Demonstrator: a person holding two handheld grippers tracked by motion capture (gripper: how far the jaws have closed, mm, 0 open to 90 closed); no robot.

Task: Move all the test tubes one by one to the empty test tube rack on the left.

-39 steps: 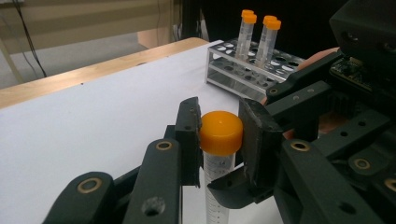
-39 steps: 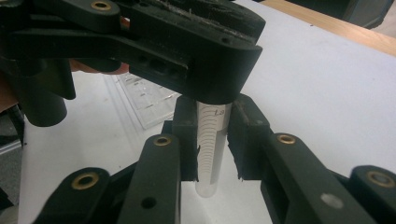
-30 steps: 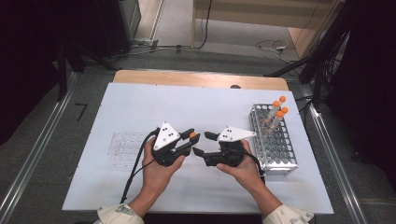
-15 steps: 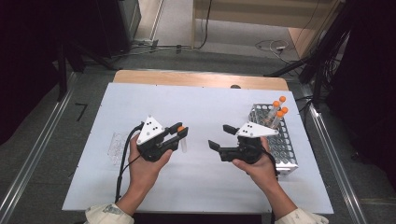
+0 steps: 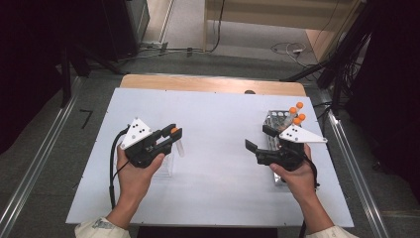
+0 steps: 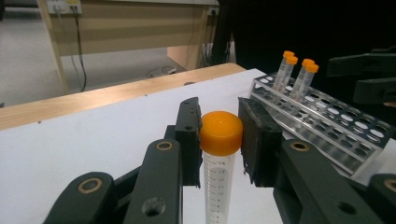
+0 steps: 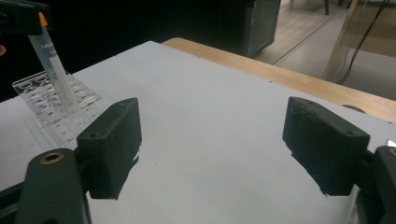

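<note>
A clear graduated tube with an orange cap (image 5: 174, 133) (image 6: 221, 135) hangs upright in my left gripper (image 5: 171, 135) (image 6: 219, 140), whose jaws are shut on it just under the cap. It hangs over a clear empty rack (image 5: 163, 166) (image 7: 56, 107) at the table's left. My right gripper (image 5: 258, 138) (image 7: 217, 140) hovers beside the rack of tubes (image 5: 277, 119) (image 6: 327, 121). Its jaws have just been opening, and nothing is between them. The right gripper view also has the held tube (image 7: 53, 70) at its far left.
Several orange-capped tubes (image 5: 296, 113) (image 6: 296, 70) stand at the far end of the right-hand rack. The white table top (image 5: 218, 114) has a wooden strip (image 5: 213, 84) along its far edge. Dark equipment and cables stand beyond the table.
The two hands have drawn apart from the middle: the left one has gone left with the tube, the right one right to the tube rack. The right jaws now stand wider.
</note>
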